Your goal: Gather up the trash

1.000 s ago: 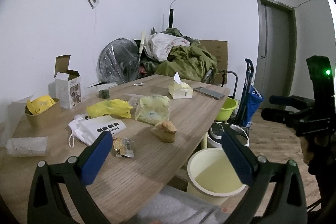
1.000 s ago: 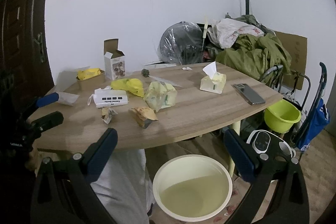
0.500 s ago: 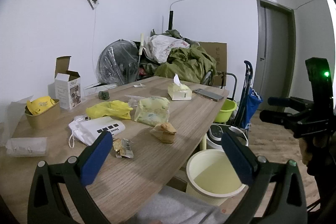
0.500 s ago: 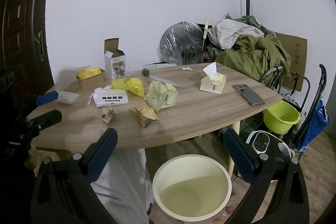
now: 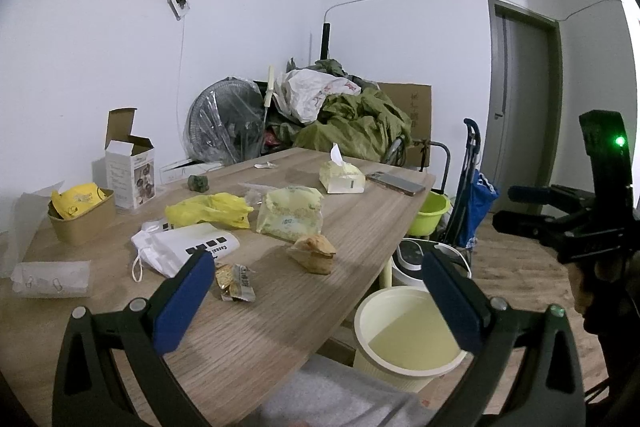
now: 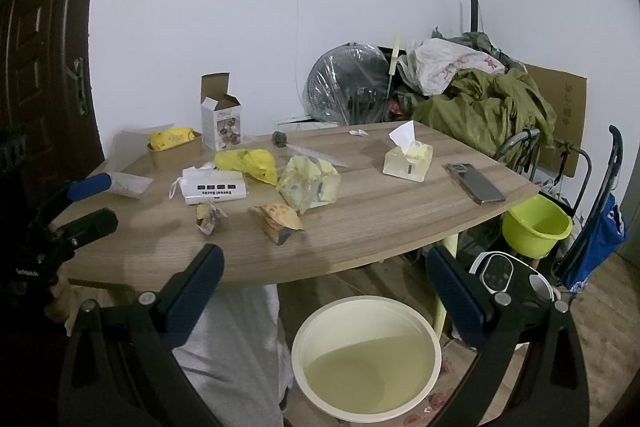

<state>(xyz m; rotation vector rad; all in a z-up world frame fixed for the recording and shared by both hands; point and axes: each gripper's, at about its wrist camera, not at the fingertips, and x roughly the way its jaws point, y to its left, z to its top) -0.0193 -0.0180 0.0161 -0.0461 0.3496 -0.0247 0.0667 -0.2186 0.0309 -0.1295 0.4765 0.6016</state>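
Trash lies on the wooden table (image 5: 280, 311): a crumpled snack wrapper (image 5: 235, 282), a brown crumpled paper bag (image 5: 314, 253), a pale yellow packet (image 5: 290, 213) and a yellow plastic bag (image 5: 210, 211). A cream bin (image 5: 408, 339) stands on the floor by the table's near edge. My left gripper (image 5: 316, 301) is open and empty, low over the near edge. My right gripper (image 6: 326, 293) is open and empty, above the bin (image 6: 366, 355), short of the table (image 6: 360, 227). The wrapper (image 6: 208, 217), paper bag (image 6: 278, 221), packet (image 6: 308, 183) and yellow bag (image 6: 250, 163) show there too.
On the table are a white sock pack (image 5: 188, 251), a tissue box (image 5: 342, 177), a phone (image 5: 396, 183), an open carton (image 5: 130, 171) and a paper bowl (image 5: 82, 213). A green basin (image 6: 536, 225), a cart and a clothes pile stand at the right.
Both grippers have drifted only slightly; the views sit a touch lower. Nothing was taken or let go.
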